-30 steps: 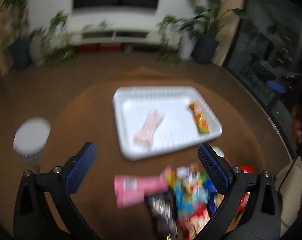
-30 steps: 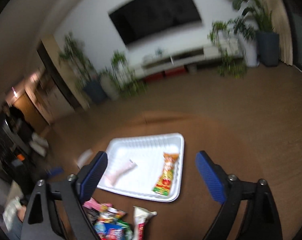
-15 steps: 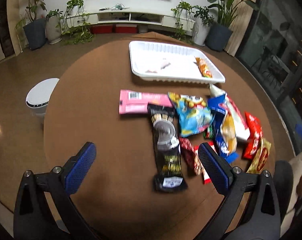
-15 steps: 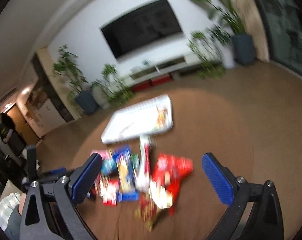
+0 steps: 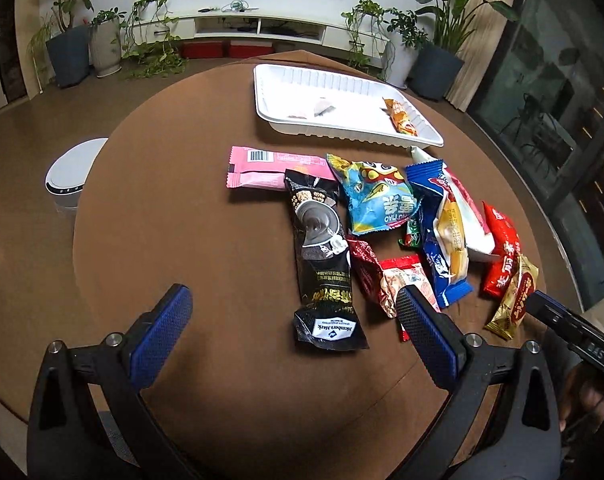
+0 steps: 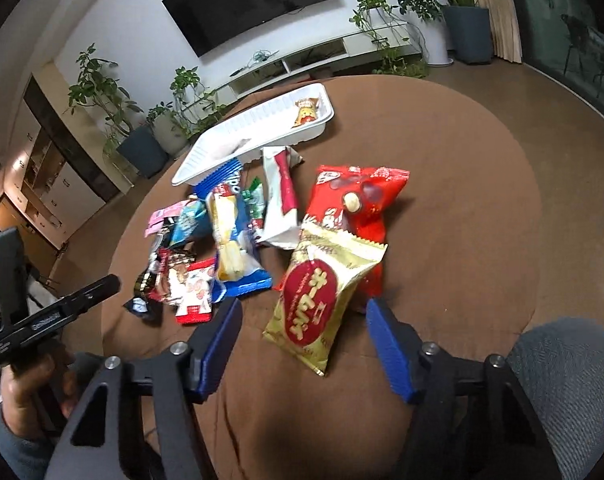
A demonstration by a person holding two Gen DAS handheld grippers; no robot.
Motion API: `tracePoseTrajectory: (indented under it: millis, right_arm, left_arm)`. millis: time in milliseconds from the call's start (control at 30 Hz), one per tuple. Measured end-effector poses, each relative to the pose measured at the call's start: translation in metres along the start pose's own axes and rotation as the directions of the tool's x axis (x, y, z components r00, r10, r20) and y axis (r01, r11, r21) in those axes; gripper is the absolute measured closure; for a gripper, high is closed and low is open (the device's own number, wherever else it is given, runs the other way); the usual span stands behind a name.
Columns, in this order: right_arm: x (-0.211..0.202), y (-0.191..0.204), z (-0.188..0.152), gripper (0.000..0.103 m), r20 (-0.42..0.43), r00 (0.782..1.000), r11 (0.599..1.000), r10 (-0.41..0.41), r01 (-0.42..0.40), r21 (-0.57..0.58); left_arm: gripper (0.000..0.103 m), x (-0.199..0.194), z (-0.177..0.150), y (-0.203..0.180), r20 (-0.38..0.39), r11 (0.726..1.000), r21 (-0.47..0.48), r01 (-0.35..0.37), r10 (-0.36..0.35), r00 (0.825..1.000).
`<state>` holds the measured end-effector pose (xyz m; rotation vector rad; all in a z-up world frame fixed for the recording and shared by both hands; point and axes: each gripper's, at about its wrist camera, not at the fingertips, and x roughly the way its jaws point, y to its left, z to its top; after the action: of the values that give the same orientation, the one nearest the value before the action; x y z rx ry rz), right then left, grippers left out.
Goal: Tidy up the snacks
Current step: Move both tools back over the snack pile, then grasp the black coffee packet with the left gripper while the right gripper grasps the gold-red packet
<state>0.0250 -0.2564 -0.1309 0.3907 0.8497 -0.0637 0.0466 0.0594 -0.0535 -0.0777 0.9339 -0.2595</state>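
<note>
Both grippers had pulled back from over the tray (image 5: 347,132) to the near edge of the table (image 5: 162,208), so the whole snack pile came into reach for the next pick. The left gripper (image 5: 294,312) hung wide open and empty before the black packet (image 5: 321,256), whose long axis ran straight away toward the tray. The right gripper (image 6: 302,316), also wide open and empty, straddled the near end of the gold packet (image 6: 321,292), which pointed away, tilted slightly right.

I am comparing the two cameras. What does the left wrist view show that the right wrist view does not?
Only the left wrist view shows the white round bin on the floor. Only the right wrist view shows a grey seat cushion. Both show the white tray and the gold packet, with the left gripper and right gripper open.
</note>
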Motion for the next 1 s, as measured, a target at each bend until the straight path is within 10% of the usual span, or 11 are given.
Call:
tracePoseTrajectory:
  millis: [500, 1000]
  right_arm:
    - [0.011, -0.004, 0.002, 0.066, -0.019, 0.999, 1.000, -0.028, 0.028, -0.004]
    - [-0.007, 0.006, -0.005, 0.072, 0.005, 0.999, 0.998, 0.050, -0.050, -0.036]
  left_arm:
    - [0.001, 0.005, 0.004, 0.004, 0.000, 1.000, 0.013, 0.003, -0.003, 1.000]
    - [0.027, 0.033, 0.028, 0.002, -0.092, 0.999, 0.041, -0.029, 0.033, 0.995]
